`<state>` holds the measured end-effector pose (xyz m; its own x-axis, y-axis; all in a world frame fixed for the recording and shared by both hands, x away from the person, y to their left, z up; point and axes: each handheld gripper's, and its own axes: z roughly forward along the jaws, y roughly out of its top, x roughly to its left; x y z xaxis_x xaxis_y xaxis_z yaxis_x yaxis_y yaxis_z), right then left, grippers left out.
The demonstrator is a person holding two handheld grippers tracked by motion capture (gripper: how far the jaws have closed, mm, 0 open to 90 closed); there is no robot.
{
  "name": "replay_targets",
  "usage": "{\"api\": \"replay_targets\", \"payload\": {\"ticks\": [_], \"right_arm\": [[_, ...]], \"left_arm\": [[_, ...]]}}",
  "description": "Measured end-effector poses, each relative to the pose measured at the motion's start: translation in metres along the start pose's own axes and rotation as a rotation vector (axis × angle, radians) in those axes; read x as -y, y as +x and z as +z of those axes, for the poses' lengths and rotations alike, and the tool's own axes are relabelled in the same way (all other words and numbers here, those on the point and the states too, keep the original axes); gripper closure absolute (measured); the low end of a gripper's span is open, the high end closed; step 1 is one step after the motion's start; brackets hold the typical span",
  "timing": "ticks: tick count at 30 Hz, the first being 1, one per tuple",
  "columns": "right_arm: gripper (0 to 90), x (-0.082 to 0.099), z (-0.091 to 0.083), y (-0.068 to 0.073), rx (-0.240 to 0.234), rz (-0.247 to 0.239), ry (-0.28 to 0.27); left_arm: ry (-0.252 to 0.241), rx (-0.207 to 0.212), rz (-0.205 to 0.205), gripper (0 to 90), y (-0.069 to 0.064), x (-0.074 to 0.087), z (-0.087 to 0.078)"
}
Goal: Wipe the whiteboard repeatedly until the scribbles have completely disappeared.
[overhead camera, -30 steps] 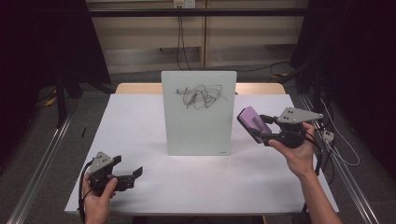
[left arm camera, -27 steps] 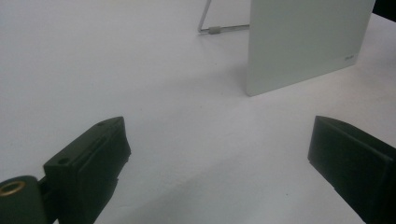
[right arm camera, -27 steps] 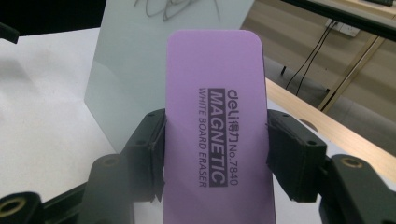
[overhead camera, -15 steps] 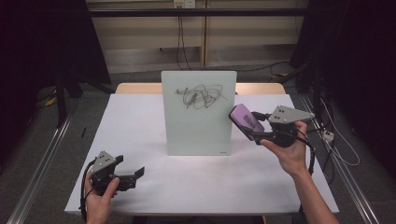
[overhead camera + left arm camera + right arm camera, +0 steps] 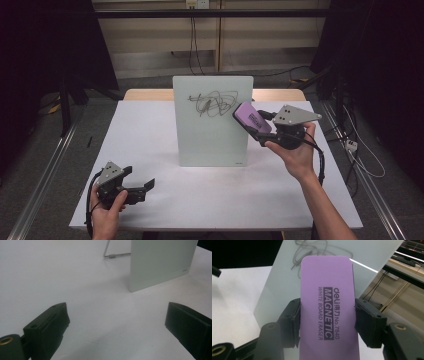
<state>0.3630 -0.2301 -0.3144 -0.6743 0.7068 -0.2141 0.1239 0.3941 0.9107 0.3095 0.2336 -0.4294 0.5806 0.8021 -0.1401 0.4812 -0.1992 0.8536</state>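
A small whiteboard point(image 5: 212, 120) stands upright in the middle of the white table point(image 5: 150, 130), with a dark scribble point(image 5: 212, 102) near its top. My right gripper point(image 5: 260, 127) is shut on a purple whiteboard eraser point(image 5: 251, 117), held in the air at the board's right edge, just right of the scribble. In the right gripper view the eraser point(image 5: 328, 307) sits clamped between both jaws, its far end pointing at the scribble point(image 5: 317, 250). My left gripper point(image 5: 142, 187) rests open near the table's front left corner. In the left gripper view the board's lower corner point(image 5: 160, 265) stands beyond its empty jaws.
The board leans on a wire stand point(image 5: 110, 255) behind it. Metal rails point(image 5: 45, 170) run along both sides of the table. Cables point(image 5: 350, 150) trail on the floor at the right.
My right gripper has carried the eraser leftward and slightly up, from off the board's right side to its right edge beside the scribble. The left gripper has stayed put.
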Motion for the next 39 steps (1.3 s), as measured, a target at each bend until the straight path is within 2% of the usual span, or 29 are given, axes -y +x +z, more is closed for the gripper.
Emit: {"api": "replay_targets", "payload": {"ticks": [3,8,15,27,39], "right_arm": [[41.4,-0.002,0.002,-0.002,0.010,0.010,-0.012],[41.4,-0.009,0.006,-0.003,0.016,0.014,-0.021],[41.4,-0.023,0.012,-0.005,0.019,-0.014,-0.020],[41.4,-0.046,0.019,-0.011,0.056,-0.066,-0.019],[41.4,-0.049,0.029,-0.016,0.072,-0.098,0.001]], "left_arm": [[-0.008,0.001,-0.008,5.1,-0.001,0.000,0.001],[0.000,0.008,0.001,5.1,-0.001,-0.002,0.003],[-0.005,0.013,0.002,5.1,0.000,-0.002,0.004],[0.001,0.011,0.002,5.1,0.001,-0.002,0.002],[0.003,0.009,-0.004,5.1,0.001,-0.001,0.003]]}}
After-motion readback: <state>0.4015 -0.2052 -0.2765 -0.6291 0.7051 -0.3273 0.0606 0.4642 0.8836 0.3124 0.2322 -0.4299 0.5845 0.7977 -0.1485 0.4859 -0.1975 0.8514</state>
